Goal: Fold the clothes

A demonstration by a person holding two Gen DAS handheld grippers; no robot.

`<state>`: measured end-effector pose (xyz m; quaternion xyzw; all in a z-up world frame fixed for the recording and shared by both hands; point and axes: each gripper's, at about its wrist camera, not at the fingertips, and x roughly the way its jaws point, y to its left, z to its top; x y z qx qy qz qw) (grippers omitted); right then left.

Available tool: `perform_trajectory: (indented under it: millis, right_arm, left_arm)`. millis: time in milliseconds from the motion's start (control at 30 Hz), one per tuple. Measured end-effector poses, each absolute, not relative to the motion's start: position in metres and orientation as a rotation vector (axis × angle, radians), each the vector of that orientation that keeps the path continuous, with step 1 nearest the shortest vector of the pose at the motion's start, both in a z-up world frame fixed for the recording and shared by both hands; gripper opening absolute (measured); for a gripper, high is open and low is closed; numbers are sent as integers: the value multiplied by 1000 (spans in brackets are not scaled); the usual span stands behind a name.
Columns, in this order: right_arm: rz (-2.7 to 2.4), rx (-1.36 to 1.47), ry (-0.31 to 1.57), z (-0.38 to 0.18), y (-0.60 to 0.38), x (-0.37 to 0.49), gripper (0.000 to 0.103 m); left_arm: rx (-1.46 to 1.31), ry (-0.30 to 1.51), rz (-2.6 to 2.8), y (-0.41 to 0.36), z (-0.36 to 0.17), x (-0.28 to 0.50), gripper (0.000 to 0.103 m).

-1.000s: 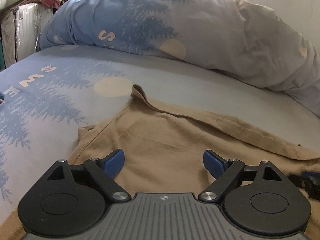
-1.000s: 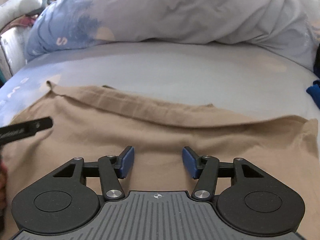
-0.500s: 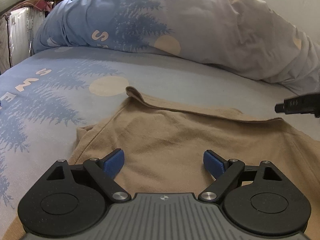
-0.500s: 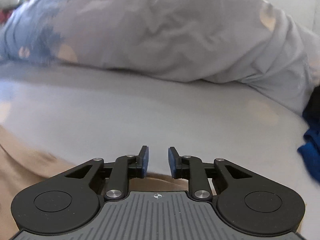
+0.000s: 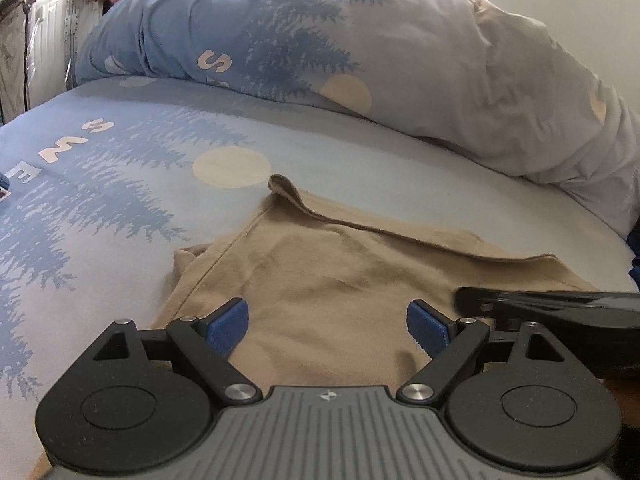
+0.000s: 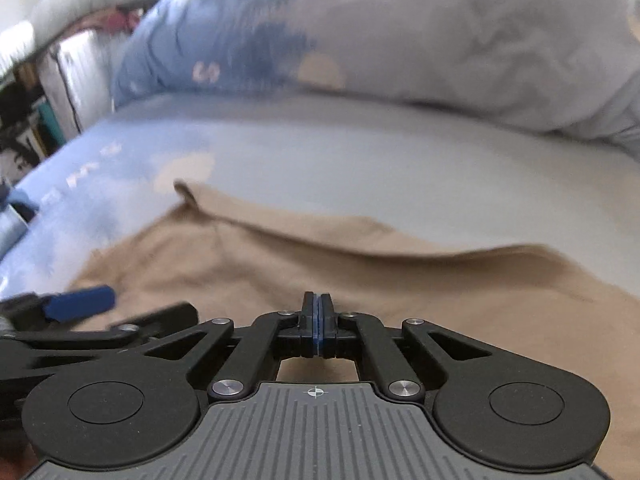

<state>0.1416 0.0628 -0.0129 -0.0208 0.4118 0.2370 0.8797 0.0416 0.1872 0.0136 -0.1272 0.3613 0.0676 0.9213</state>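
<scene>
A tan garment (image 5: 340, 264) lies spread on the bed, with a folded far edge and one corner sticking up (image 5: 280, 184). My left gripper (image 5: 326, 312) hovers low over its near left part, jaws wide open and nothing between the blue pads (image 5: 228, 324). The right gripper (image 6: 316, 300) is shut over the middle of the garment (image 6: 400, 280), its pads pressed together with no cloth visible between them. In the left wrist view its black body (image 5: 560, 308) reaches in from the right, close beside my left gripper. One left gripper finger (image 6: 80, 302) shows at the left of the right wrist view.
The bed sheet (image 5: 120, 200) is light blue with a tree print and letters. A bunched duvet (image 5: 400, 60) fills the far side. Dark blue cloth (image 5: 634, 256) lies at the right edge. White bags or boxes (image 5: 48, 40) stand beyond the bed at the far left.
The right gripper's jaws went from partly open to shut. It swung from the garment's right edge leftward, ending beside the left gripper. The left gripper stayed put and open.
</scene>
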Motion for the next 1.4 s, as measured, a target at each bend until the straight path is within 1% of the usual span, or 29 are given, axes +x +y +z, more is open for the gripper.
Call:
perform_trajectory:
  millis: [100,200,367,400,467,500,533,567,700,733,933,1033,1200,1300,1400]
  right_arm:
    - [497,-47,852,-19,72,158,0]
    - [490,-33,851,-21,84,191,0]
    - [486,-53,798,-30,103,225,1]
    - [474,-48,784,-30,105,227,5]
    - [431,-34,756,-28,106,226,22]
    - [412,-26,741,-27,105,224,52]
    - [404,-11,727,-24,102,218,71]
    - [395,3,713,-21,99,211,74]
    - [389,91,670,-1,81,180,80]
    - [393,122,660,6,73,170,83]
    - [409,255,605,49,19,85,96]
    - [400,268,580,61,-7,28,98]
    - [368,158,585,60,-33,-68,101]
    - [388,138,639,55,-43,-111,101]
    - [427,102,644,54,-45,-144,101]
  left_arm:
    - [-262,748,126,192,13,41,89]
    - [-238,754,107,195,13,39,90]
    - [-218,752,81,201,13,35,89]
    - [-221,749,84,203,13,34,89]
    - [-232,740,100,208,15,32,89]
    - [-245,738,105,212,16,31,89]
    - [-259,735,110,217,17,31,89]
    - [-273,733,118,221,18,31,89]
    - [-311,716,180,239,29,27,91]
    - [-302,710,196,243,32,24,91]
    - [-300,695,269,281,45,1,91]
    - [-348,690,270,300,47,-20,91]
    - [-328,624,201,306,41,-55,91]
    - [-398,631,140,311,32,-75,91]
    - [-505,644,111,315,24,-98,91]
